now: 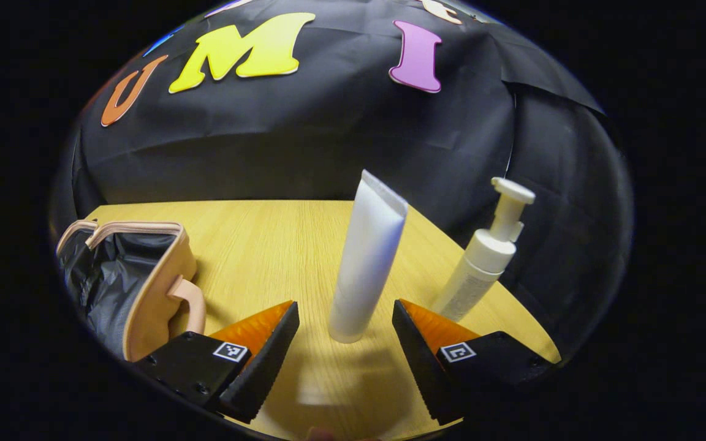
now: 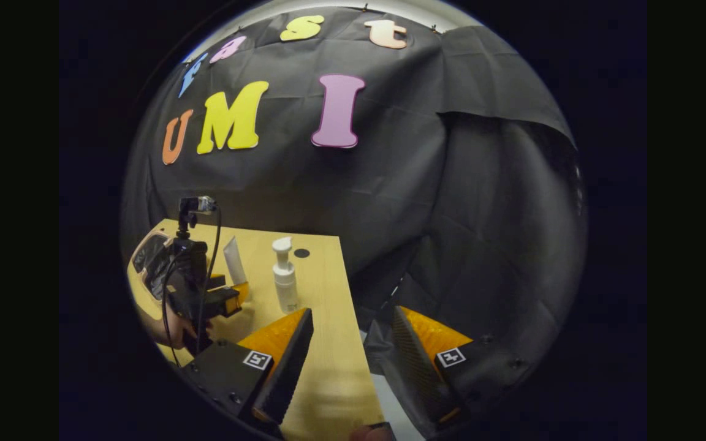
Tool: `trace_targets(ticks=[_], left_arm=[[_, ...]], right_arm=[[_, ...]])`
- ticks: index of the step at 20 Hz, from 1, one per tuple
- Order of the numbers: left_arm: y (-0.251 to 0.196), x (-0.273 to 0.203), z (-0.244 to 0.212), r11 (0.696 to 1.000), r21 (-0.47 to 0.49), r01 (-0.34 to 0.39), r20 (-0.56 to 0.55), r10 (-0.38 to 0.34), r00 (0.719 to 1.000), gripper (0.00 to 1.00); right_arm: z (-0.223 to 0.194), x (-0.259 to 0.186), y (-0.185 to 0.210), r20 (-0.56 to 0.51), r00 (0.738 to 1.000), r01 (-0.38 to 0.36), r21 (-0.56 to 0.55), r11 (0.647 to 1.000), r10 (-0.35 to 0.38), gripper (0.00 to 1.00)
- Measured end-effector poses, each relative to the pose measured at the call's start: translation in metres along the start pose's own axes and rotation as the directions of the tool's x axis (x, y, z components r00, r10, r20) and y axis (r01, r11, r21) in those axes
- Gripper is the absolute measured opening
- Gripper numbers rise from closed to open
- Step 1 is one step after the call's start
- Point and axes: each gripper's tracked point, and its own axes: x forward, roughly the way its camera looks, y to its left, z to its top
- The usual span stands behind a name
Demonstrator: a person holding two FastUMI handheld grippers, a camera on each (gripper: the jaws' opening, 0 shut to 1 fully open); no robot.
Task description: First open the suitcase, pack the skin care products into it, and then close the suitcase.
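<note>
A white tube [image 1: 365, 257] stands upright on its cap on the wooden table [image 1: 255, 245]. My left gripper [image 1: 344, 309] is open, with a finger on either side of the tube's base and a gap on both sides. A white pump bottle [image 1: 482, 263] stands just to the right of it. The beige suitcase [image 1: 144, 282] lies open at the left, showing its black lining. In the right gripper view, my right gripper [image 2: 352, 312] is open and empty over the table's right edge, with the tube [image 2: 234, 260], pump bottle [image 2: 284, 275], suitcase [image 2: 148, 254] and left gripper [image 2: 215, 300] off to its left.
A hand [image 2: 169, 327] holds the left gripper, which carries a small camera on a mast [image 2: 197, 205]. A dark round spot [image 2: 301, 253] marks the table [image 2: 328, 367] behind the pump bottle. The table's right edge drops off beside the bottle.
</note>
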Motion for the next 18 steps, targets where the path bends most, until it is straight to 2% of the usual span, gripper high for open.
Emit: trace_targets(ticks=[5,6,8,10,12,16,17,18], left_arm=[[0.005,0.020,0.000,1.000,0.009,0.003,-0.018,-0.003,1.000,0.93],[0.004,0.022,-0.001,1.000,0.006,0.012,-0.029,-0.012,1.000,0.82],[0.001,0.027,-0.005,1.000,-0.002,0.024,-0.048,-0.024,0.999,0.71],[-0.001,0.028,-0.005,0.999,0.009,0.045,-0.054,-0.044,0.998,0.72],[-0.002,0.027,-0.004,0.997,0.017,0.070,-0.071,-0.068,0.995,0.50],[0.001,-0.009,0.007,0.994,-0.011,0.104,-0.094,-0.105,0.990,0.45],[0.003,-0.025,0.014,0.994,-0.015,0.111,-0.091,-0.112,0.990,0.52],[0.005,-0.043,0.022,0.992,-0.028,0.121,-0.084,-0.123,0.989,0.44]], right_arm=[[0.002,0.011,0.005,-0.005,1.000,-0.017,-0.003,1.000,0.017,0.78],[0.003,0.013,0.007,-0.006,1.000,-0.023,-0.003,1.000,0.023,0.79],[0.005,0.017,0.010,-0.005,1.000,-0.030,0.006,1.000,0.030,0.79],[0.003,0.020,0.015,-0.010,0.999,-0.041,0.000,0.999,0.041,0.78],[0.000,0.027,0.024,-0.016,0.998,-0.064,-0.008,0.998,0.064,0.78],[-0.009,0.055,0.057,-0.025,0.989,-0.143,0.008,0.990,0.144,0.79],[-0.013,0.066,0.070,-0.042,0.985,-0.165,0.028,0.986,0.166,0.79],[-0.017,0.076,0.083,-0.050,0.981,-0.187,0.055,0.981,0.189,0.79]])
